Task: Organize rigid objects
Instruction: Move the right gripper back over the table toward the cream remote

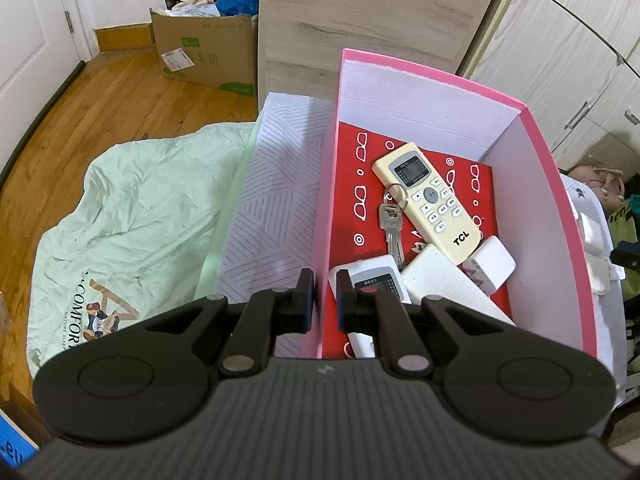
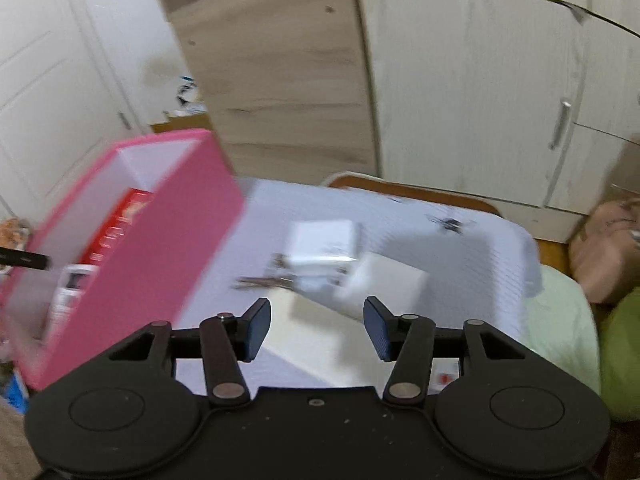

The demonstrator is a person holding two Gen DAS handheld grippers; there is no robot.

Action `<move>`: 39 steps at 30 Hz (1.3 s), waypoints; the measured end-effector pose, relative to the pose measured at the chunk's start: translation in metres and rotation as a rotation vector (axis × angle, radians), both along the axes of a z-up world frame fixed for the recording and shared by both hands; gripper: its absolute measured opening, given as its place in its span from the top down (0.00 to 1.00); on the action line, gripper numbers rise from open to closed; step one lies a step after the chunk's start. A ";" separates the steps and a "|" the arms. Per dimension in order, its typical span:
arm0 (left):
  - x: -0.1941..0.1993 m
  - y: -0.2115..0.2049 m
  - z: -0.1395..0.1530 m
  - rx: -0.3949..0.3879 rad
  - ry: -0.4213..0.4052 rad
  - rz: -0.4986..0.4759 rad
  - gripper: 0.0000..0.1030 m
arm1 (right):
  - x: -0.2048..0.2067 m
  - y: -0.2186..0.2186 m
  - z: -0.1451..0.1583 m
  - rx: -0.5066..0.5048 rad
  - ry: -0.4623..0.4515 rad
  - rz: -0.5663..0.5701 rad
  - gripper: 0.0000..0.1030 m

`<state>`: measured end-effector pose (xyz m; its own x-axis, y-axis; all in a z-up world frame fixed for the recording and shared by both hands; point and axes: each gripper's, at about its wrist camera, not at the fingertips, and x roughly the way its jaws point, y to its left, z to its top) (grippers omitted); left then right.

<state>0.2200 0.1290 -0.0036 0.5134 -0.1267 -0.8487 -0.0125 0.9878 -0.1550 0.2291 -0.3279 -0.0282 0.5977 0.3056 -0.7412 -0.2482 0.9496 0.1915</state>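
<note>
Cream remote point(image 1: 427, 201) lies in pink box point(image 1: 552, 184).

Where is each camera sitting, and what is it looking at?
Left wrist view: sits on the left tool, looking down into the pink box at a cream remote and keys; its black fingers pinch the box's wall.
Right wrist view: sits on the right tool, looking down at blurry white boxes on the bed beside the pink box; its open fingers show, holding nothing.
Both share: the pink box and the wooden wardrobe.
</note>
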 end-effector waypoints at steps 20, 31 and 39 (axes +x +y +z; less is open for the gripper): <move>0.000 -0.004 0.000 0.027 -0.001 0.004 0.92 | 0.005 -0.016 -0.031 0.005 0.024 0.000 0.39; 0.001 -0.005 0.000 0.036 0.000 0.006 0.92 | 0.011 -0.021 -0.045 0.024 0.051 0.006 0.35; 0.001 -0.005 0.000 0.039 -0.001 0.005 0.91 | -0.015 -0.014 -0.039 0.052 0.202 0.229 0.35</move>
<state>0.2209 0.1243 -0.0036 0.5146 -0.0907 -0.8526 -0.0173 0.9931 -0.1160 0.2142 -0.3422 -0.0667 0.3511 0.4560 -0.8178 -0.4067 0.8610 0.3054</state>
